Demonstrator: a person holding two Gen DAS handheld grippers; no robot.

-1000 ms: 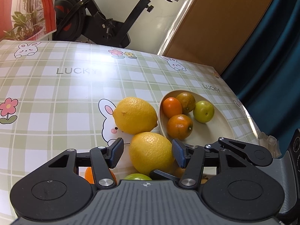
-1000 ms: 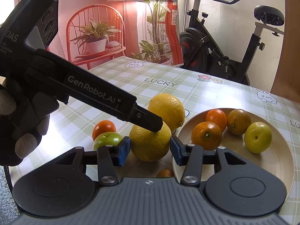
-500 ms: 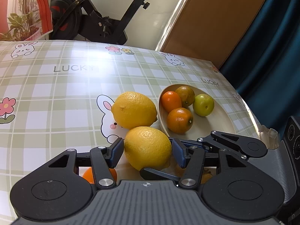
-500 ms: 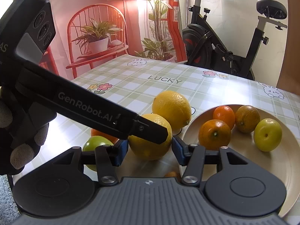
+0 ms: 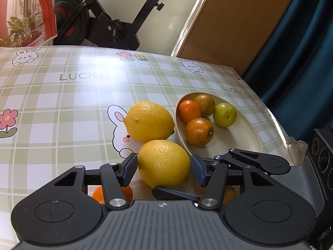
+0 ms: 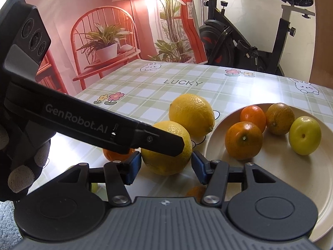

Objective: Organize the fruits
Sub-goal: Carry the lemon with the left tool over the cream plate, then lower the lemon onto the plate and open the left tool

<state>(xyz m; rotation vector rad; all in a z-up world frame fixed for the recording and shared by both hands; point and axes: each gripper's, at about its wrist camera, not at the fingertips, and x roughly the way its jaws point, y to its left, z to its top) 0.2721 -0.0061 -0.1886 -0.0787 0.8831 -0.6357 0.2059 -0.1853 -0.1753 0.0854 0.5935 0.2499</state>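
Note:
A near lemon (image 5: pixel 164 163) lies on the checked tablecloth between the pads of my left gripper (image 5: pixel 164 168), which is open around it. My right gripper (image 6: pixel 165 165) is open too, its pads on either side of the same lemon (image 6: pixel 166 160). The left gripper's finger (image 6: pixel 158 139) crosses in front of that lemon. A second lemon (image 5: pixel 149 121) lies just beyond. A beige plate (image 5: pixel 239 137) to the right holds two oranges, a brownish orange and a green-yellow fruit (image 5: pixel 224 115). A small orange (image 5: pixel 102 193) lies under the left gripper.
An orange (image 6: pixel 116 155) sits left of the near lemon in the right wrist view. An exercise bike (image 6: pixel 249 41) stands beyond the table's far edge. A red chair with a potted plant (image 6: pixel 104 48) is at the far left. Dark curtain (image 5: pixel 301 52) at right.
Both grippers have moved forward around the near lemon, so it now sits deeper between their pads. The green apple has dropped out of sight below the grippers.

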